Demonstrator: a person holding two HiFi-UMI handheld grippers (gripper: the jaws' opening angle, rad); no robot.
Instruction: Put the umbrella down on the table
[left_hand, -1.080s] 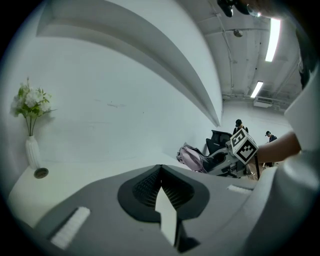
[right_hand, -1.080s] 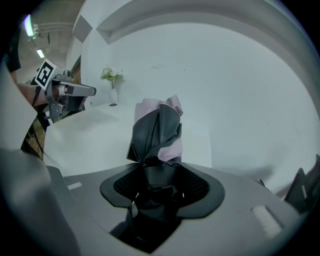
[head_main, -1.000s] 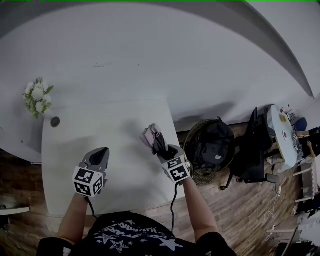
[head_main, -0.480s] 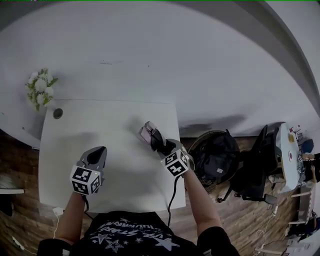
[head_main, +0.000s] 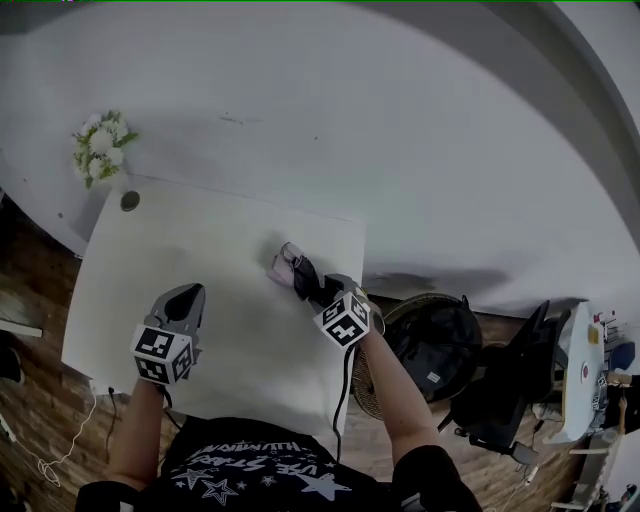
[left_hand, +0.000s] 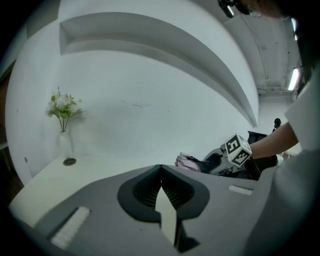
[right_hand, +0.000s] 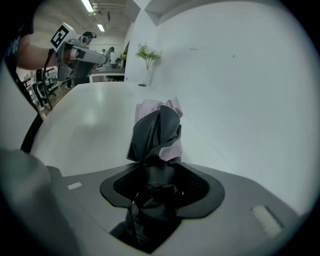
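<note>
A folded black and lilac umbrella (head_main: 288, 262) sticks out past my right gripper (head_main: 318, 290), which is shut on its dark bunched fabric (right_hand: 159, 150). It hangs low over the white table (head_main: 180, 240) near the right edge; whether its end touches the top I cannot tell. The left gripper view shows the umbrella (left_hand: 187, 161) and right gripper (left_hand: 220, 162) off to its right. My left gripper (head_main: 185, 300) is over the table's near left part, shut with nothing in it, its tips meeting (left_hand: 160, 167).
A vase of white flowers (head_main: 100, 145) stands at the table's far left corner beside a small dark round disc (head_main: 130, 200). A wicker basket holding a black bag (head_main: 425, 345) sits on the floor right of the table. A white wall runs behind.
My right gripper has carried the umbrella lower and further over the table, rolling as it went. The left gripper has stayed about where it was, tilting a little.
</note>
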